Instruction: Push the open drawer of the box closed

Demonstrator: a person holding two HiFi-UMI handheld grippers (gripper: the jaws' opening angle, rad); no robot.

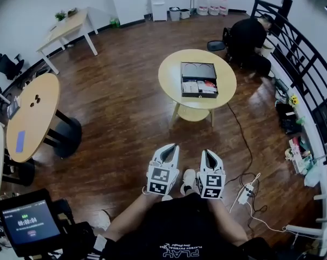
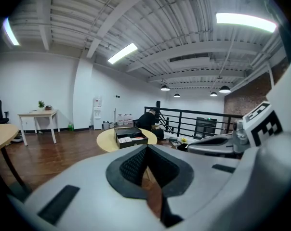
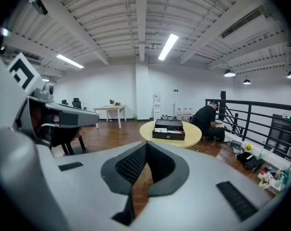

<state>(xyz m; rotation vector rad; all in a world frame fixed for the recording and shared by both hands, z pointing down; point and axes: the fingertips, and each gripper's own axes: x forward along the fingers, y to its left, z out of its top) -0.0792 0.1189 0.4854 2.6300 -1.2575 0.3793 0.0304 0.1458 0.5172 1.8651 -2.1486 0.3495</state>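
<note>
Left tongs (image 1: 168, 149) and right tongs (image 1: 208, 154) were closed and empty, held at the body, evidently because the box (image 1: 198, 69), drawer (image 1: 200, 88) open, sat well apart on the worktop (image 1: 171, 80)

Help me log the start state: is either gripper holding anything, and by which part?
Nothing is held. The left gripper and the right gripper are both shut and empty; the box sits untouched on the round table ahead.

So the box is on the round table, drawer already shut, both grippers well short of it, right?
No, the head view shows the drawer open, contents visible. The box is on the round table, and the left gripper and right gripper are well short of it.
</note>
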